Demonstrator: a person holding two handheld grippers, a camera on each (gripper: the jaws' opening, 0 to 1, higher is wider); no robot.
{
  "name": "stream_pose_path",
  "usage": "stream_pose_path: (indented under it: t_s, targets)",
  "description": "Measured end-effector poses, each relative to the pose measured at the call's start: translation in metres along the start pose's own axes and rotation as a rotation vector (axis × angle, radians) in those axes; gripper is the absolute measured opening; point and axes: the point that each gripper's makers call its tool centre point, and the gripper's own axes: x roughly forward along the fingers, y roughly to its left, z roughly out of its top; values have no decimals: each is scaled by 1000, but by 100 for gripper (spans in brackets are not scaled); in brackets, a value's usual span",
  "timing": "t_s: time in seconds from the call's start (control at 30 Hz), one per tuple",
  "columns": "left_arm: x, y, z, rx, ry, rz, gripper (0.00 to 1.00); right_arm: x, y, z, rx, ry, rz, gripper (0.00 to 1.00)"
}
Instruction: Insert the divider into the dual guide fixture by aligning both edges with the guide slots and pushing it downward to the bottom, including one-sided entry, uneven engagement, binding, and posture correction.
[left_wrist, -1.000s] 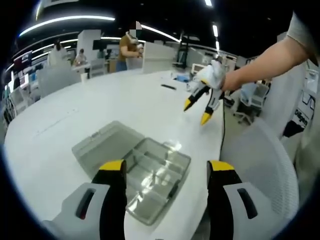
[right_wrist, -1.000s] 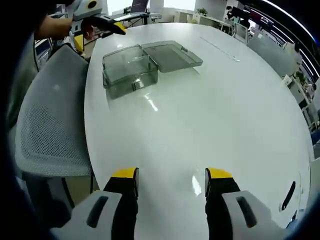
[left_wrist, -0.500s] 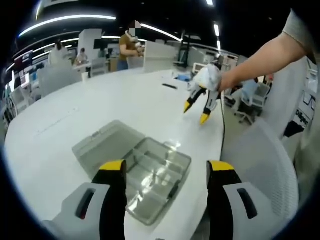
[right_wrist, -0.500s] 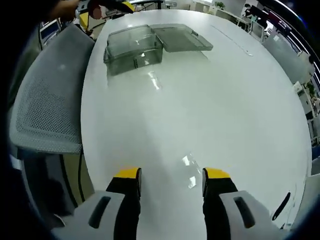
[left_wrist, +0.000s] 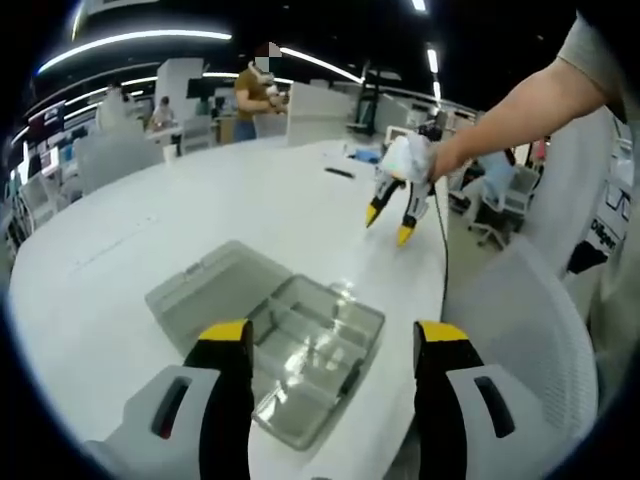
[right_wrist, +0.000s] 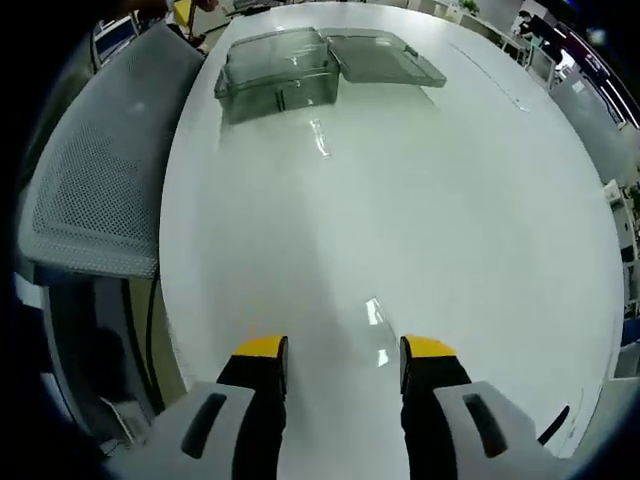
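Observation:
A clear plastic compartment box (left_wrist: 310, 355) with its lid (left_wrist: 205, 290) swung open lies on the white table (left_wrist: 200, 210), just beyond my left gripper (left_wrist: 332, 345), which is open and empty. In the left gripper view my right gripper (left_wrist: 392, 222) hangs open above the table's far right edge, held by a person's hand. In the right gripper view that gripper (right_wrist: 335, 350) is open over bare table, and the box (right_wrist: 278, 75) with its lid (right_wrist: 385, 58) lies far off at the top.
A grey mesh chair (right_wrist: 95, 170) stands by the table's edge, beside the box. A cable (left_wrist: 445, 260) hangs from the right gripper. A small dark object (left_wrist: 337, 173) lies on the far table. People (left_wrist: 258, 95) stand at desks behind.
My right gripper has moved further along the table, away from the box, and dipped toward the surface; the box sits higher in its view. My left gripper has stayed put.

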Motion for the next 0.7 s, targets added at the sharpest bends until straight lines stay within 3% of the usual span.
stream_pose_path:
  t_s: [0.7]
  targets:
    - [0, -4, -3, -7, 3, 0, 63, 5, -3, -3, -82, 28, 45, 39]
